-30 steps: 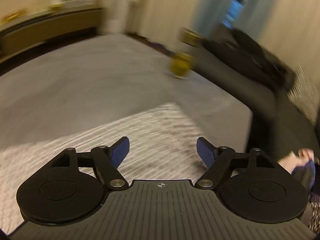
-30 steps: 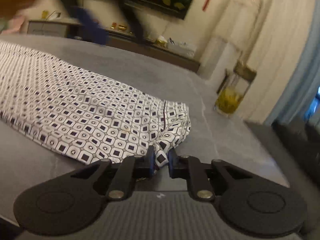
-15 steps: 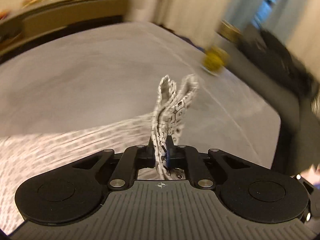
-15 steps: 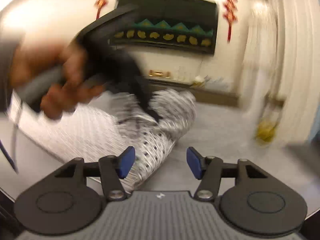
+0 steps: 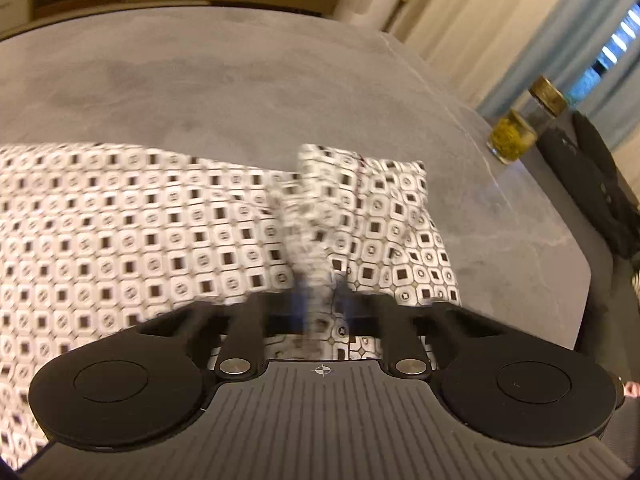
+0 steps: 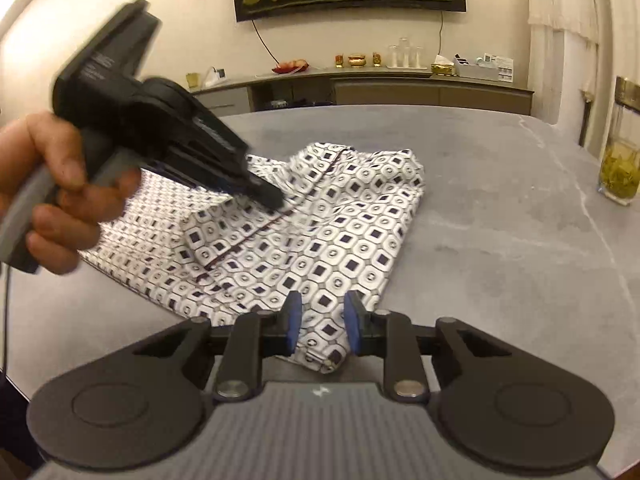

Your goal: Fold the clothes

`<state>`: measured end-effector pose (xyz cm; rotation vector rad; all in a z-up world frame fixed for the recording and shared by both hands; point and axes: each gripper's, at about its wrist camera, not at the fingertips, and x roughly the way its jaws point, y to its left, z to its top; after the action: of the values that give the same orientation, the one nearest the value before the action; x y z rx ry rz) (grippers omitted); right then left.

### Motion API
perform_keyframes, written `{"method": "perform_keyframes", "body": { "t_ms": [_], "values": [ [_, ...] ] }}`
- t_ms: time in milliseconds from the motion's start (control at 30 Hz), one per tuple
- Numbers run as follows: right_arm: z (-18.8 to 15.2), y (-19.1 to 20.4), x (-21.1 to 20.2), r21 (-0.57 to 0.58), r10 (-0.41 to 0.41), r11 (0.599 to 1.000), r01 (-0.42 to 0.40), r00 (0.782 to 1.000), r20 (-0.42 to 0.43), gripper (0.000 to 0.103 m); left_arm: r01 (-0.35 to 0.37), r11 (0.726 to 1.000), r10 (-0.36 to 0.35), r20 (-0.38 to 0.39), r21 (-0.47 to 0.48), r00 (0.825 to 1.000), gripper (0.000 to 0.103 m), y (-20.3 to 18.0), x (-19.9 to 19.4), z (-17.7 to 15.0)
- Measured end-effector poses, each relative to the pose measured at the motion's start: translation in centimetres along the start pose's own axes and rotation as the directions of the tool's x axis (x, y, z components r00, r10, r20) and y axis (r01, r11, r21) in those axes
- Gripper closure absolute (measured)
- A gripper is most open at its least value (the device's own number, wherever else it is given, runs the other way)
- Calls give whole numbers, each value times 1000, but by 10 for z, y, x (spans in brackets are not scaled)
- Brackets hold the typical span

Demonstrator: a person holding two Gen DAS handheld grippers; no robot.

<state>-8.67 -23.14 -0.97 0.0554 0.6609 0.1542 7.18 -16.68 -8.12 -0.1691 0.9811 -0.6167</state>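
Observation:
A white garment with a dark square print [image 5: 160, 232] lies partly folded on the grey table [image 5: 280, 80]. My left gripper [image 5: 320, 300] is shut on a bunched fold of it, which stands up blurred between the fingers. In the right wrist view a hand holds that left gripper [image 6: 272, 200], its tips down on the garment [image 6: 340, 232] near a dark-piped edge. My right gripper [image 6: 323, 320] hovers over the garment's near corner. Its jaws are closing, with cloth lying in the gap but the blue pads [image 6: 294, 316] not pressing on it.
A glass jar of yellow-green stuff [image 5: 510, 138] stands at the table's right edge [image 6: 618, 172], with a gold-lidded jar [image 5: 546, 100] behind it. Dark seating [image 5: 600, 192] lies beyond that edge. A sideboard [image 6: 400, 88] with small items runs along the far wall.
My left gripper shut on a fold of the garment and came down over the spread cloth. My right gripper let go of the corner, opened wide, then narrowed again.

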Motion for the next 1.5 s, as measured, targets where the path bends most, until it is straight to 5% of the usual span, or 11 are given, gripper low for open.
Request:
{"method": "perform_keyframes", "body": {
  "t_ms": [400, 533, 833, 1033, 1100, 1133, 1300, 1367, 1400, 1433, 1500],
  "values": [
    [69, 16, 32, -29, -19, 999, 20, 999, 45, 78, -89, 996, 88, 70, 23, 994, 82, 2, -8, -26],
    [89, -2, 96, 59, -41, 997, 46, 995, -90, 82, -152, 987, 148, 73, 49, 986, 82, 1, -9, -29],
    [22, 14, 23, 50, -51, 997, 56, 995, -85, 74, -121, 985, 114, 57, 126, 992, 75, 1, -31, -49],
    [14, 14, 6, 62, -115, 991, 116, 993, -21, 45, -172, 972, 159, 90, 163, 983, 59, -20, -34, -40],
    [11, 15, 14, 56, -90, 994, 93, 995, -48, 64, -163, 970, 145, 113, 179, 983, 39, -37, -36, -28],
    [9, 17, 17, 48, -83, 995, 86, 995, -57, 95, -152, 969, 132, 113, 196, 985, 29, -48, -34, -21],
    [15, 57, -7, -123, -141, 981, 149, 987, 71, 99, -89, 907, 99, -2, 412, 995, 27, -111, 6, -3],
    [16, 68, -12, -168, -140, 973, 159, 983, 122, 99, -96, 862, 138, -48, 497, 989, 35, -128, 27, -5],
    [16, 71, -14, -181, -133, 971, 158, 981, 141, 99, -124, 850, 172, -48, 512, 984, 49, -126, 34, -6],
    [15, 72, -15, -175, -115, 974, 142, 982, 152, 99, -150, 842, 203, -47, 518, 978, 90, -123, 39, -6],
    [12, 72, -18, -163, -80, 980, 109, 981, 175, 93, -171, 852, 217, -36, 495, 975, 103, -111, 38, -3]
  ]
}}
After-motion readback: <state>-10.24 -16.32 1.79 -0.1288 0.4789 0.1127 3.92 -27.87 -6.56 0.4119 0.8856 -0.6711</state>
